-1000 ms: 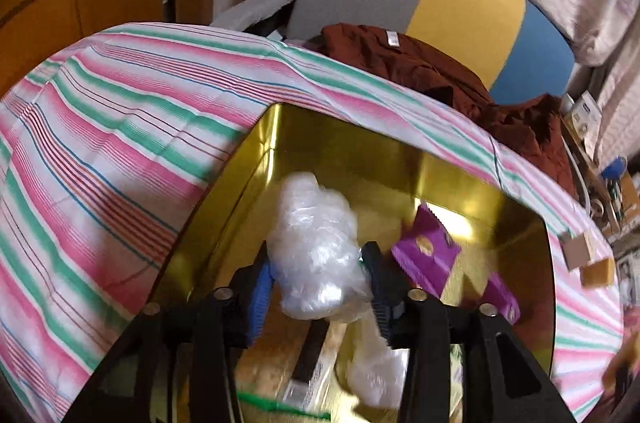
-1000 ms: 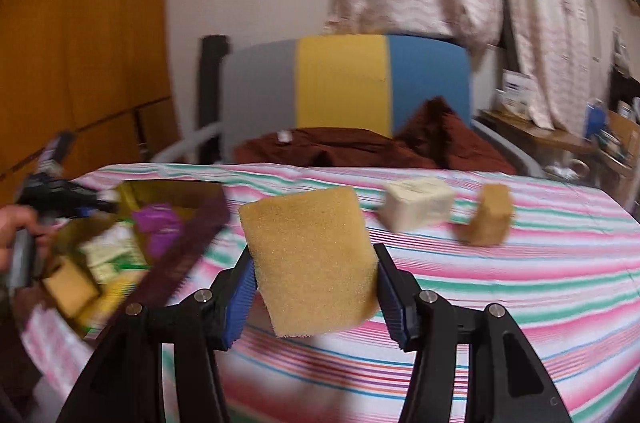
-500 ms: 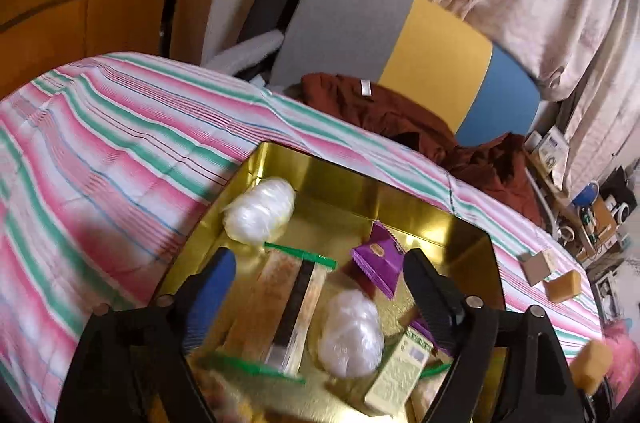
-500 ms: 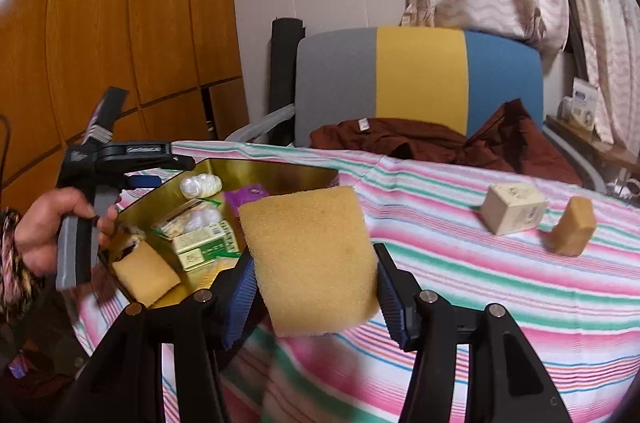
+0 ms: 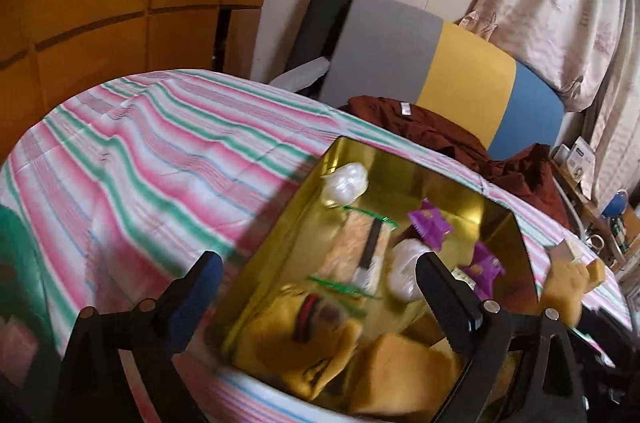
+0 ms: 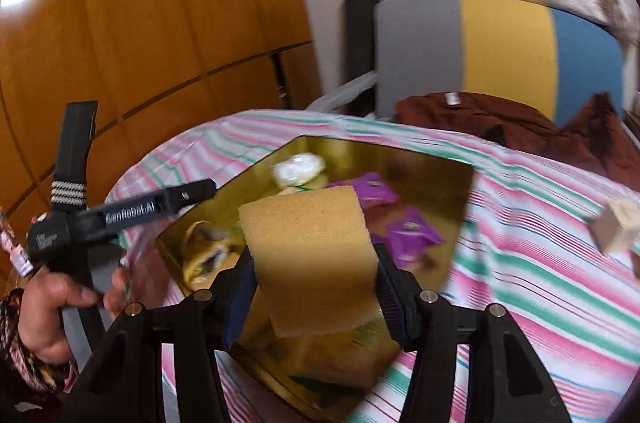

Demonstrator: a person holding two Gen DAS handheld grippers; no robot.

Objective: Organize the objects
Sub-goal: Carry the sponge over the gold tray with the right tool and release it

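Bag dropped in gold tin (image 5: 404, 179), left gripper (image 5: 316, 287) opening, two purple packets (image 5: 430, 223)

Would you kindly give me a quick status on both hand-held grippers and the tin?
Left hand-held gripper opening, nothing between its fingers. Right hand-held gripper shut on yellow sponge, over gold tin. Tin crowded with packets; no obstruction seen.

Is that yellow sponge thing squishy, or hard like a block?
Probably squishy: the sponge has a porous, foam-like face, and the right gripper clamps its sides. It likely weighs little, since it stands above the pads without sagging. Its rough surface shouldn't slip easily.
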